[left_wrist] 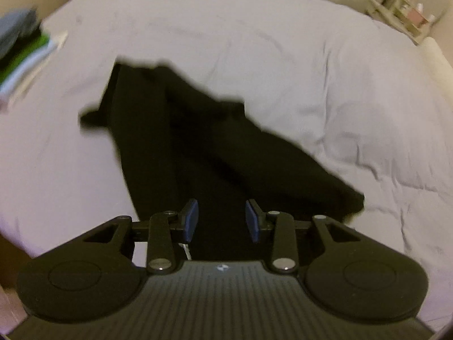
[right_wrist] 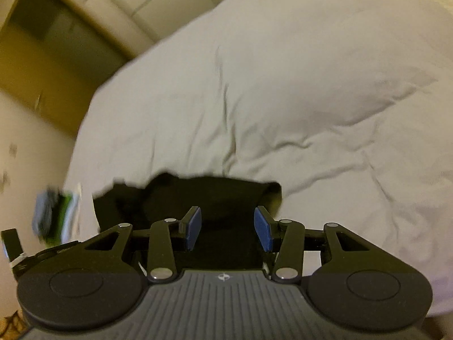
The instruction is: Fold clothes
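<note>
Overhead, two wrist cameras look down along hand-held grippers at a bed covered with a pale, wrinkled duvet [left_wrist: 283, 56].

From the left wrist view, a black garment [left_wrist: 175, 130] lies spread on the duvet. It runs from just under the gripper away toward the far middle of the bed, with one long panel on the left and another angling off to the right. A small flap sticks out on its left edge. The left gripper [left_wrist: 222, 218] hangs over the near end of the garment. Its blue-padded fingers [left_wrist: 191, 219] stand partly apart with a clear gap between them. Only dark cloth shows below that gap, and the pads do not appear to press on anything. Whether the fingertips touch the fabric cannot be told.

At the far left edge of the bed sits a blurred stack of folded clothes [left_wrist: 19, 53] in grey, green and white. A light-coloured shelf unit [left_wrist: 407, 14] stands beyond the far right corner of the bed.

From the right wrist view, the same black garment [right_wrist: 220, 195] lies bunched just ahead of the right gripper [right_wrist: 228, 228]. This gripper's blue pads [right_wrist: 263, 229] also stand partly apart, holding nothing, with black cloth seen beneath the gap. The pale duvet [right_wrist: 283, 99] fills the far and right side of this view. The stack of folded clothes [right_wrist: 53, 215] shows as a blur at the left, near the edge of the bed. A wooden cabinet [right_wrist: 42, 56] stands far to the left.
</note>
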A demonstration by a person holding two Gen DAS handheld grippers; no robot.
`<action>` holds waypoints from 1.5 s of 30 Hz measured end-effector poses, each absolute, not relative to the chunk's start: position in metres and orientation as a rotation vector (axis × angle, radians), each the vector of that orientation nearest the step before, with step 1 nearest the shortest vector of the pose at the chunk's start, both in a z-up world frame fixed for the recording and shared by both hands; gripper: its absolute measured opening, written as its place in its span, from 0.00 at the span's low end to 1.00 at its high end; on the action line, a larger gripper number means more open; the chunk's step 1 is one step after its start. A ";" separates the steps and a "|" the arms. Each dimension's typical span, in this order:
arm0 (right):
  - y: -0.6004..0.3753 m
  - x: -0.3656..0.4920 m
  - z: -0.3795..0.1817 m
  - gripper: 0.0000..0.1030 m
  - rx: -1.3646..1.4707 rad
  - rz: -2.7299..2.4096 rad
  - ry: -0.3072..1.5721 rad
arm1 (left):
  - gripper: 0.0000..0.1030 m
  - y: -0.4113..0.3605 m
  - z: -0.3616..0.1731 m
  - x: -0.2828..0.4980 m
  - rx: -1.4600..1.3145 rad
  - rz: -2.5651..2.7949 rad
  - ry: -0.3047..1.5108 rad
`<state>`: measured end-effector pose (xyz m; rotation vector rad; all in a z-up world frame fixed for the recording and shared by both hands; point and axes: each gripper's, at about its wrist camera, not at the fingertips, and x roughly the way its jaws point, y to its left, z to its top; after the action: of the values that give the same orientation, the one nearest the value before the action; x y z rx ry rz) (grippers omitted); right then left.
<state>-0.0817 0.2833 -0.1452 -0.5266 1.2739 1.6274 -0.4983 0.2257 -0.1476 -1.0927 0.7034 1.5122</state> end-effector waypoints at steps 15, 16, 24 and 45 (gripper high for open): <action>0.314 -0.054 -0.220 0.45 -1.231 2.089 1.192 | 0.34 0.075 -0.201 -0.318 -1.544 1.849 0.553; 0.314 -0.054 -0.225 0.45 -1.252 2.093 1.182 | 0.34 0.072 -0.201 -0.309 -1.557 1.868 0.555; 0.326 -0.066 -0.249 0.45 -1.372 2.134 1.079 | 0.38 0.064 -0.195 -0.269 -1.569 1.949 0.505; 0.422 -0.070 -0.383 0.72 -0.777 1.746 1.843 | 0.69 0.039 -0.330 -0.320 -1.924 2.017 -0.658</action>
<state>-0.0701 0.4222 -0.3829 -0.7771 1.8425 1.7465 -0.3204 0.0391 -0.3300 -1.9238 -0.6578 2.0170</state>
